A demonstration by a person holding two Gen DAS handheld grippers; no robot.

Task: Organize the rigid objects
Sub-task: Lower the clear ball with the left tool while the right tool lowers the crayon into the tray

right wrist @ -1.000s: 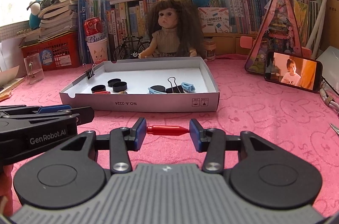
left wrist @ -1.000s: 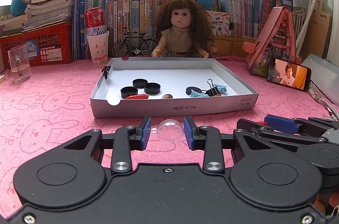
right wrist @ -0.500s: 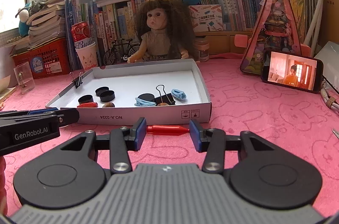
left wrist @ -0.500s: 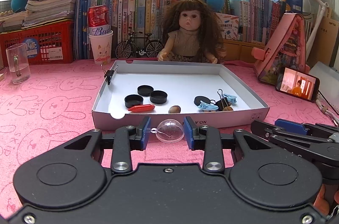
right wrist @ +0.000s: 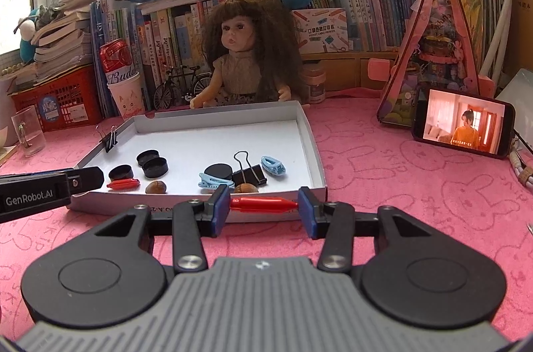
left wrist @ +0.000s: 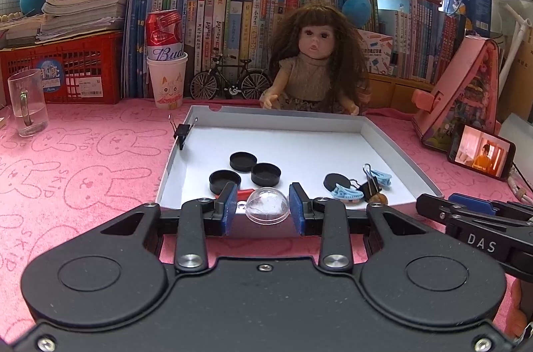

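On the pink rabbit-print counter [left wrist: 83,178] we see a shallow white cardboard tray [left wrist: 393,148]. Inside it, from the left: a black binder clip [left wrist: 182,132] clamped on the left wall, three round black plastic caps [left wrist: 243,161], a small red pointed plastic piece [right wrist: 123,184], a brown nut [right wrist: 156,186], a flat black disc [right wrist: 218,171], two light blue hair clips [right wrist: 213,180] and a second black binder clip [right wrist: 250,176].

Our left tool [left wrist: 263,209] pinches a clear plastic dome [left wrist: 267,206] between its blue pads, over the tray's near wall. Our right tool [right wrist: 264,207] pinches a red pointed plastic stick [right wrist: 263,204] endwise, just in front of the tray's near wall.
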